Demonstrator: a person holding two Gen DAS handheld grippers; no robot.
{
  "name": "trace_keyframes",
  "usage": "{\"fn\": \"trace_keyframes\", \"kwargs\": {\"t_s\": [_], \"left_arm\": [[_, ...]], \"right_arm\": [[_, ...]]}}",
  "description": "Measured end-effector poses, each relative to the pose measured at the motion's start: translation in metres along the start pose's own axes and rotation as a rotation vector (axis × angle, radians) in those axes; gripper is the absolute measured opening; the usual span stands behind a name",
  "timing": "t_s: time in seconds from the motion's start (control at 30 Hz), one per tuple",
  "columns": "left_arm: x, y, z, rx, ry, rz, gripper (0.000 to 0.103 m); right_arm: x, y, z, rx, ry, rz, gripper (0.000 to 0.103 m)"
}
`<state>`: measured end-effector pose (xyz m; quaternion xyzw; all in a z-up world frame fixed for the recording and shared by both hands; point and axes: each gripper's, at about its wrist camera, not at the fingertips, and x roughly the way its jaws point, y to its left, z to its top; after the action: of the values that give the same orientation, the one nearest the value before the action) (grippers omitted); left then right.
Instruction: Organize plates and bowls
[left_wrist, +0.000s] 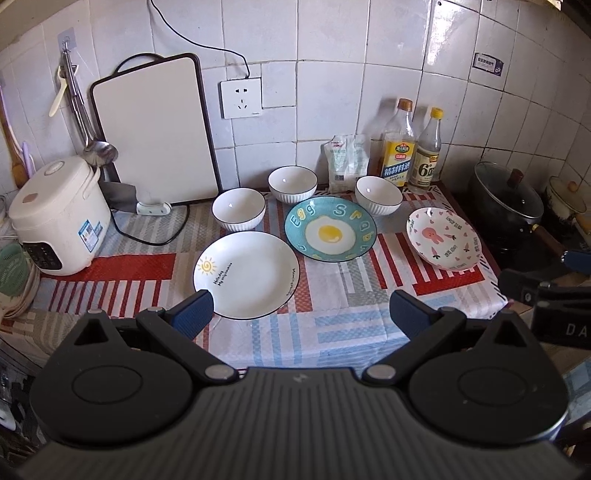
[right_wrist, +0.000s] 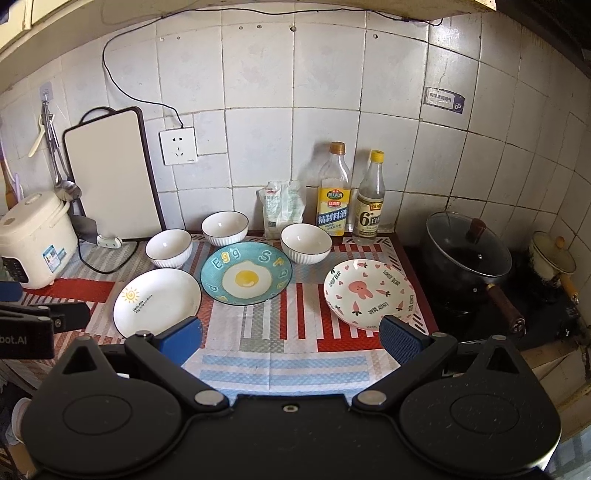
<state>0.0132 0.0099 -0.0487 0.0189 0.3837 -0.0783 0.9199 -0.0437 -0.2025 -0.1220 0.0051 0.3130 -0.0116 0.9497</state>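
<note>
Fingers of left gripper (left_wrist: 301, 310) and right gripper (right_wrist: 290, 338) spread, empty, plates (left_wrist: 245, 275) just beyond.

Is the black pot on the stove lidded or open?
Lidded. A glass lid with a dark knob sits on the black pot; both wrist views show it. What the pot holds cannot be told.

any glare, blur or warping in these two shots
Left wrist view: fisheye bends the wall tiles; soft glare on the white plate and cutting board; dark corners. Right wrist view: same barrel warp; the black pot sits in shadow, its lid catching a small highlight; centre sharp, edges softer.
</note>
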Motion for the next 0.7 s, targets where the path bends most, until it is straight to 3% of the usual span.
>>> {"fn": "trace_keyframes", "kwargs": {"t_s": [0.27, 0.5, 0.7], "left_arm": [[-0.007, 0.032, 0.021, 0.047, -0.035, 0.011, 0.103], [0.025, 0.102, 0.046, 0.022, 0.038, 0.001, 0.101], [0.058, 0.142, 0.064, 0.119, 0.021, 0.0, 0.1]], "right_arm": [[0.0, 0.005, 0.014, -0.02, -0.129, 0.187, 0.103], [0.038, 0.032, 0.031, -0.076, -0.032, 0.302, 0.103], [0.066, 0.078, 0.041, -0.122, 0.021, 0.288, 0.102]]}}
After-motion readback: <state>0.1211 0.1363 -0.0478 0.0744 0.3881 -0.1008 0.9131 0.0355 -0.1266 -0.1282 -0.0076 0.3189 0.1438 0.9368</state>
